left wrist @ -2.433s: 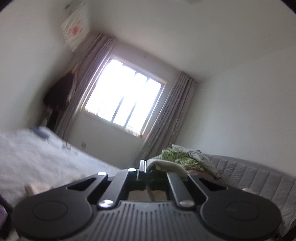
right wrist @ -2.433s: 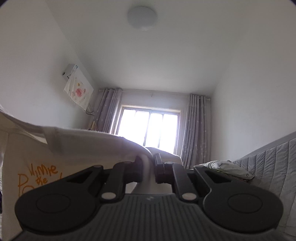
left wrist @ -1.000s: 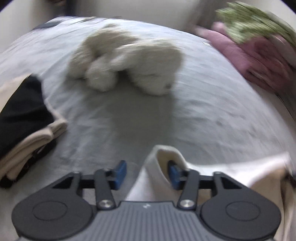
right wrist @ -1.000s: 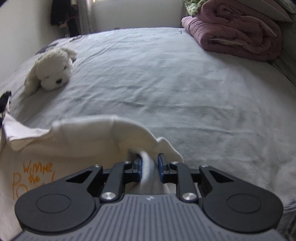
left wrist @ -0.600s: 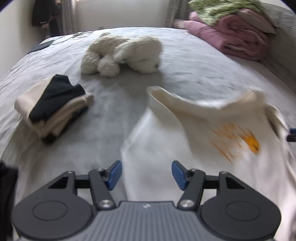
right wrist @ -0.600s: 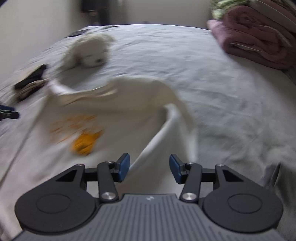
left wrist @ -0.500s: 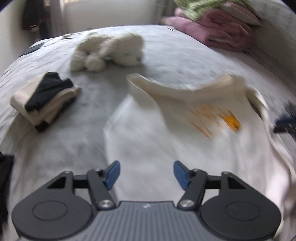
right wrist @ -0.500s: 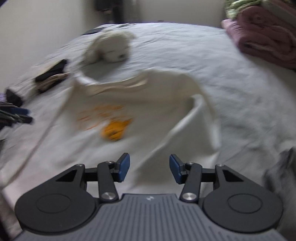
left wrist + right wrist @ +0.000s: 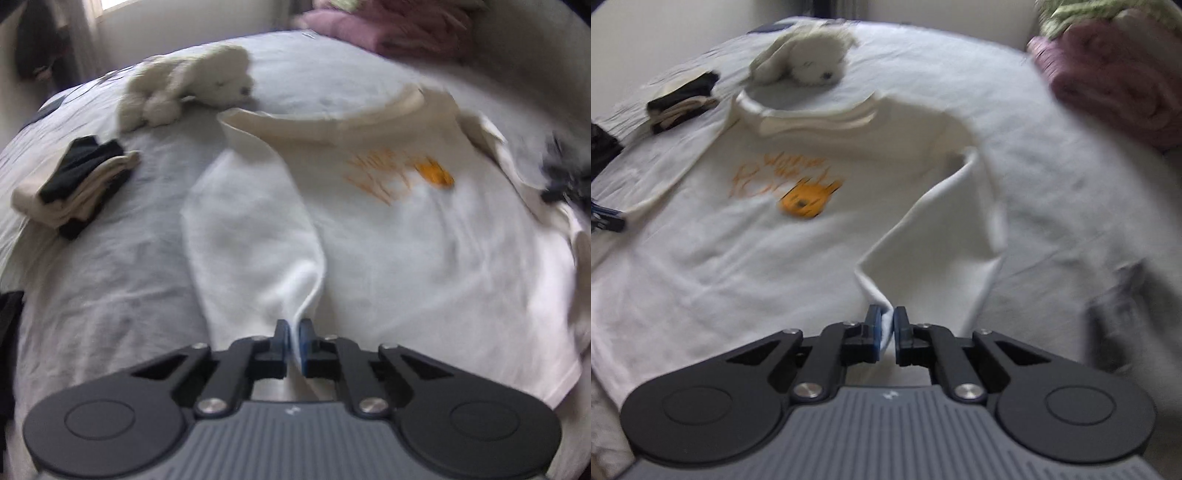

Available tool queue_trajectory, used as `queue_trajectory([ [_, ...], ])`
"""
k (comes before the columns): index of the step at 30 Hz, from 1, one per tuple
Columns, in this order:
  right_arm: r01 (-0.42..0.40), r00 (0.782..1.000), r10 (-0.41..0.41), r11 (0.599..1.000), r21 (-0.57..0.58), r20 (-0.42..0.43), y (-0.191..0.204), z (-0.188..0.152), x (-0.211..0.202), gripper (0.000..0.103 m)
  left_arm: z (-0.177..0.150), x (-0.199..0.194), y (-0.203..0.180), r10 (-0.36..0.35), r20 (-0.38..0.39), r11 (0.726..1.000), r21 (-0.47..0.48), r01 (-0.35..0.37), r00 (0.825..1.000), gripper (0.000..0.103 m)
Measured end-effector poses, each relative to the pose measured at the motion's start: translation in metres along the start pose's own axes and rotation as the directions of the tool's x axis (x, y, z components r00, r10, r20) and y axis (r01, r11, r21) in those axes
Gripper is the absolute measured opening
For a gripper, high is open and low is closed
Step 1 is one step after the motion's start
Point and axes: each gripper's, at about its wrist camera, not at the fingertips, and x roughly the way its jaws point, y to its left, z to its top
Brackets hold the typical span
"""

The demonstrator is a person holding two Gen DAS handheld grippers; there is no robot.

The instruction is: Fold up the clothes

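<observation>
A cream long-sleeved shirt (image 9: 399,236) with an orange print (image 9: 402,173) lies front up on the grey bed, collar toward the far end. My left gripper (image 9: 293,338) is shut on the end of its left sleeve (image 9: 251,221), which runs down beside the body. My right gripper (image 9: 885,326) is shut on the end of its right sleeve (image 9: 934,229); the shirt (image 9: 746,236) spreads to its left. The right gripper also shows blurred at the right edge of the left wrist view (image 9: 565,177).
A white plush dog (image 9: 188,85) lies just past the collar. A folded stack of black and beige clothes (image 9: 74,184) sits to the left on the bed. Pink folded blankets (image 9: 1115,85) lie at the far right. A dark garment (image 9: 9,332) is at the left edge.
Both grippers were open over the spread shirt half a second ago. Each has now closed on a sleeve end. The shirt lies flatter on the bed.
</observation>
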Motion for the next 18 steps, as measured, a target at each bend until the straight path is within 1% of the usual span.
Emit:
queue_trajectory([
  [2,0.039,0.999,-0.039,0.999,-0.008,0.033,-0.012,0.004,-0.011,0.006,0.007,-0.007,0.019,0.016,0.02,0.999,-0.05,-0.015,1.0,0.006],
  [5,0.13,0.989,-0.125,0.99,-0.05,0.08,-0.028,0.015,-0.026,0.006,0.021,-0.019,0.051,0.036,0.06,0.99,-0.141,-0.027,0.998,0.006],
  [7,0.206,0.974,-0.196,0.975,-0.085,0.113,-0.042,0.026,-0.034,0.006,0.035,-0.027,0.08,0.072,0.097,0.978,-0.204,-0.051,0.993,0.006],
  [8,0.252,0.962,-0.24,0.963,-0.094,0.127,-0.052,0.034,-0.034,0.006,0.044,-0.029,0.093,0.088,0.11,0.969,-0.24,-0.06,0.99,0.006],
  [10,0.344,0.932,-0.325,0.932,-0.11,0.158,-0.07,0.049,-0.036,0.006,0.061,-0.031,0.122,0.137,0.127,0.947,-0.306,-0.093,0.982,0.006],
  [12,0.453,0.884,-0.428,0.884,-0.119,0.188,-0.091,0.064,-0.033,0.006,0.077,-0.03,0.151,0.196,0.132,0.92,-0.367,-0.136,0.972,0.006],
  [14,0.532,0.839,-0.497,0.834,-0.146,0.222,-0.109,0.076,-0.024,0.005,0.09,-0.019,0.176,0.247,0.113,0.895,-0.408,-0.181,0.963,0.006],
  [17,0.622,0.781,-0.578,0.756,-0.206,0.238,-0.123,0.076,0.002,0.005,0.103,0.007,0.199,0.308,0.056,0.862,-0.439,-0.254,0.95,0.006],
  [18,0.649,0.759,-0.603,0.727,-0.225,0.244,-0.128,0.076,0.011,0.002,0.105,0.015,0.202,0.318,0.044,0.857,-0.441,-0.267,0.947,0.005],
])
